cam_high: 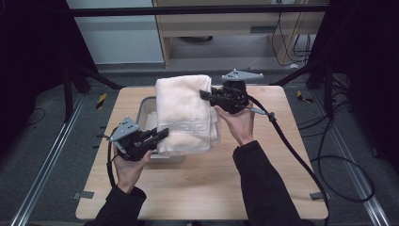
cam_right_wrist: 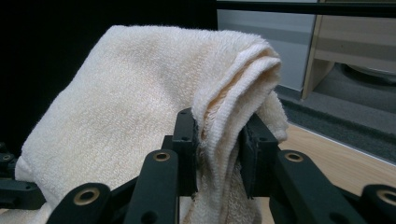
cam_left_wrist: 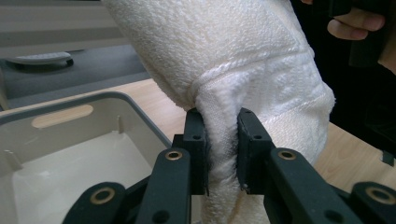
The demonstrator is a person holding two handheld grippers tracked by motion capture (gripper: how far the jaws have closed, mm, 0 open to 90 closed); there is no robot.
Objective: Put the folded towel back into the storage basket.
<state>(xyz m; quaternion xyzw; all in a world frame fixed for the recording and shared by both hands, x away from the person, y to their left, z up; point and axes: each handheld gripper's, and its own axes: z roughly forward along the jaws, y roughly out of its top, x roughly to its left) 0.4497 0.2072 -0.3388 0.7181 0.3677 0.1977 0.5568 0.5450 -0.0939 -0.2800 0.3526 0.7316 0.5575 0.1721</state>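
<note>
Tabletop [cam_high: 202, 188]: pale wood, bare across the near half. My forearms come in from 6 o'clock.

Bin [cam_high: 146, 107]: grey plastic, open top, a slot handle in its wall, nothing that I can see on its floor in the left gripper view. It sits at about 10 o'clock from the tabletop's centre, mostly under the cloth.

Towel [cam_high: 186, 113]: cream terry, folded to several layers, with a woven key-pattern band near its 6 o'clock end. It hangs stretched between my two grippers above the bin, running from 12 toward 6 o'clock. I judge it light and wholly limp: it sags wherever unsupported and drapes over the jaws. The loop pile gives good friction, so slip looks unlikely, and nothing here can break. The trouble is the layers. Pinch too few and the fold opens and one ply trails. Best hold is at a corner or hem, where the edge is doubled and thick, taking all plies at once.

Left gripper [cam_high: 157, 135]: jaws closed down on a bunched corner at the band end, cloth squeezed to a narrow rope between the pads.

Right gripper [cam_high: 207, 95]: jaws likewise clamped on the far edge, several plies stacked in the gap, fold crest rising above them.
</note>
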